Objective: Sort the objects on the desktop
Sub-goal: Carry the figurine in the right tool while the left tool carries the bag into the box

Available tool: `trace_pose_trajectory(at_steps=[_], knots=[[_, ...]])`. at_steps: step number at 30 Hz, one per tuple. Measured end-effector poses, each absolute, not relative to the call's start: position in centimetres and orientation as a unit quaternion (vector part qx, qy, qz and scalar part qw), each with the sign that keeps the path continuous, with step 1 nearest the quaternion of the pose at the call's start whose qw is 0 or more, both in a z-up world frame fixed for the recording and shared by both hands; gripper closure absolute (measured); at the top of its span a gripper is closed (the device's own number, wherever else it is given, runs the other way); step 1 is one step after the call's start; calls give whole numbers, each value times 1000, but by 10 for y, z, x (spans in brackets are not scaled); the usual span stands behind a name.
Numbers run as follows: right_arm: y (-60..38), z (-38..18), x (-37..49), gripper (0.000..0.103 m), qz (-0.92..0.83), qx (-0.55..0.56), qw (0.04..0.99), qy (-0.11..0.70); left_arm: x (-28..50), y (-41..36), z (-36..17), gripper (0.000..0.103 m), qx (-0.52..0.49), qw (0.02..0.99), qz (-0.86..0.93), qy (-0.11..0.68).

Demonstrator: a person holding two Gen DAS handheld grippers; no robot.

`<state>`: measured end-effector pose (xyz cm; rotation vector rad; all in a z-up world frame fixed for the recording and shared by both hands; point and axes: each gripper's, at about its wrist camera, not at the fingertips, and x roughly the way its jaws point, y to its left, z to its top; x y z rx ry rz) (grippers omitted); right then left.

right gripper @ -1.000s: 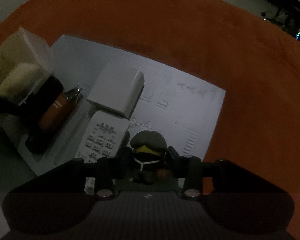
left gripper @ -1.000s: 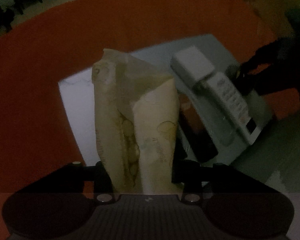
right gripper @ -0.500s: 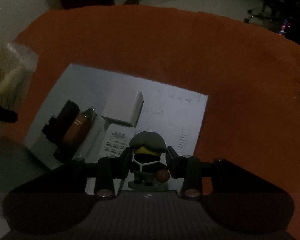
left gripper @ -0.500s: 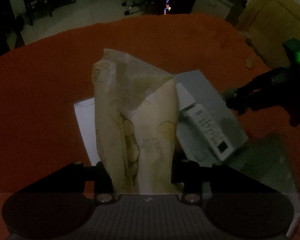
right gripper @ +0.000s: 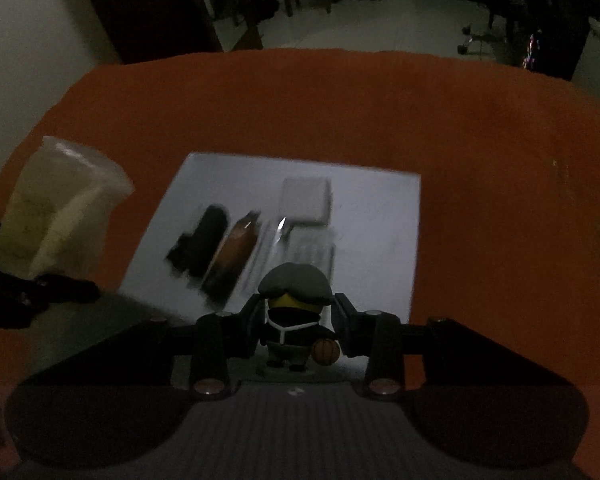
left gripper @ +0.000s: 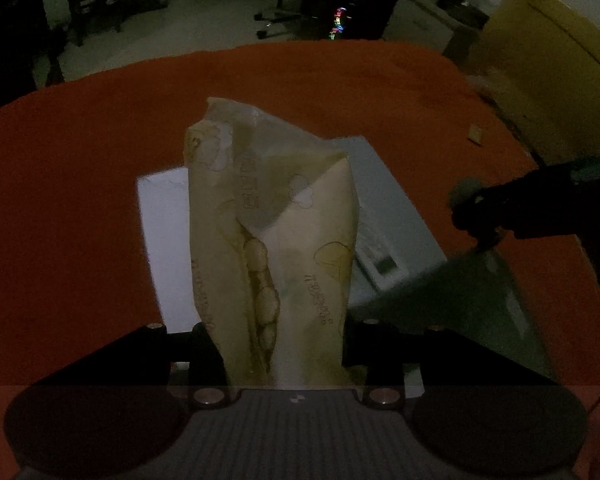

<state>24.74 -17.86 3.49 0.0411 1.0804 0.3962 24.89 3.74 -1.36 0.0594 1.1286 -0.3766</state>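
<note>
Nearest the left camera, the left gripper has its jaws closed on a pale yellow tissue pack, which stands upright between them and hides much of what lies past it. In the right camera, the right gripper has its jaws pressed against both sides of a small figurine, a yellow-faced toy in a grey cap and dark clothes with an orange ball at its side.

Past both grippers lies a white board on the bench, which is covered in orange cloth. On the board, side by side, sit a black object, a brown and black object that may be a pen case, though the dim, blurred view does not settle it, a thin shiny metal piece, and a white calculator with a pale lid or box at its far end. From the left camera only the calculator's near end shows beside the pack.

Farther off, a small tan scrap lies on the cloth well apart from the board. Beyond the bench is a pale tiled floor.
</note>
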Motion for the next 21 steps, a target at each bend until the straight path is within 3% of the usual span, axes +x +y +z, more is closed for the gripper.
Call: trace_pose_trajectory(at_steps=[13,21], knots=[[-157,-36,161,63,173,44,785,594,175,24,-59,70,11,808,-155,568],[-135,-46,130,63,201,48,763,613,146,19,-77,70,1,782,-162,601]])
